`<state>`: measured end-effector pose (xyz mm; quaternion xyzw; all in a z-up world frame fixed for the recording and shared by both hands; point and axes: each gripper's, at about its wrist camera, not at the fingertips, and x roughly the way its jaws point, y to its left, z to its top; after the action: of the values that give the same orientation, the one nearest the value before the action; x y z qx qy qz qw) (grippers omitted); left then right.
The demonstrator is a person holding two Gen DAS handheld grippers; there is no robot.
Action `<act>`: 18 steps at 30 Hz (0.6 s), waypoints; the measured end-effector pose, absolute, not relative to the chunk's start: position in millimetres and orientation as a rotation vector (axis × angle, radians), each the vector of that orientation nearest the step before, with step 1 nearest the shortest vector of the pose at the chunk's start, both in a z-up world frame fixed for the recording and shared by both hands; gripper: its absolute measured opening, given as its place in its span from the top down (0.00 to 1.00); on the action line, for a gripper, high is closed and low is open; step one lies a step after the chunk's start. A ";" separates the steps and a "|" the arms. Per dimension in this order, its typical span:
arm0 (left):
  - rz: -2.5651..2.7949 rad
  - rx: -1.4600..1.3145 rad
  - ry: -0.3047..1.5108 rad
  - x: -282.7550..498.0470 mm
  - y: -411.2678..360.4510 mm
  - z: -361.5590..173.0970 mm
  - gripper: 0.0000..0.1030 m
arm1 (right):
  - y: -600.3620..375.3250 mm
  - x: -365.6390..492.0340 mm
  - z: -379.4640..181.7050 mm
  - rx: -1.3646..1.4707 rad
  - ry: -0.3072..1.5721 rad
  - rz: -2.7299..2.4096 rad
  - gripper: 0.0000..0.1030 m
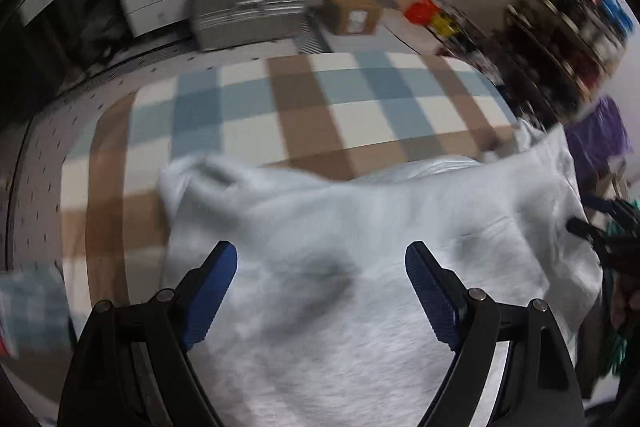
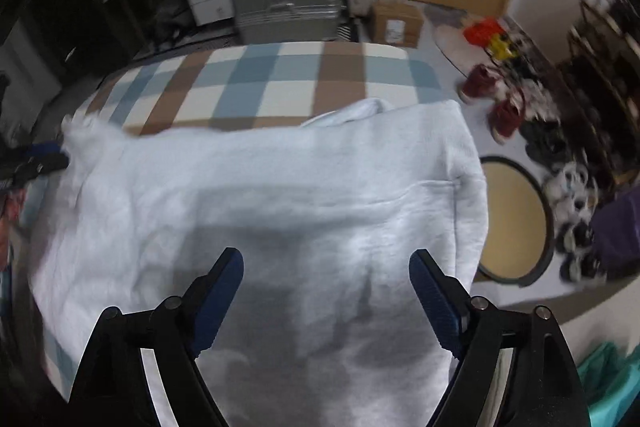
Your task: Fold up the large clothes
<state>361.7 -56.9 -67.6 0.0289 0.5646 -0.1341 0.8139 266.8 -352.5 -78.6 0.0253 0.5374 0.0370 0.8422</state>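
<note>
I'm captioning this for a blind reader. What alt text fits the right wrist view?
Open right gripper hovers over a light grey sweatshirt spread on a checked blanket. Beyond it stand a silver suitcase, a cardboard box and scattered shoes.

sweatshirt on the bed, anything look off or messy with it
Mostly flat, but the grey sweatshirt has a bunched lump of fabric sticking out past its far folded edge on the checked blanket.
</note>
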 end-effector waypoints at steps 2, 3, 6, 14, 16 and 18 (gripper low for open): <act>-0.436 0.136 1.251 377.8 -82.3 -63.4 0.19 | -357.3 256.9 -81.1 0.205 1.112 0.087 0.17; -0.471 0.175 1.256 384.9 -94.7 -62.7 0.19 | -358.7 246.3 -85.2 0.274 1.112 0.100 0.17; -0.527 0.321 1.278 399.4 -131.9 -77.3 0.19 | -342.4 224.3 -87.2 0.255 1.118 0.167 0.17; -0.692 0.289 1.361 409.2 -177.5 -113.9 0.19 | -316.8 179.0 -100.7 0.139 1.126 0.298 0.17; -0.701 0.281 1.377 405.9 -175.6 -121.5 0.20 | -314.5 177.1 -99.9 0.119 1.117 0.327 0.17; -0.748 0.263 1.373 398.3 -171.1 -115.1 0.37 | -317.8 179.0 -101.9 0.129 1.112 0.335 0.17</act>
<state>398.3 -171.1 -115.1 0.1183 0.6167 -0.3361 0.7020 179.0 -317.8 -101.9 0.0608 0.5250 0.1581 0.8341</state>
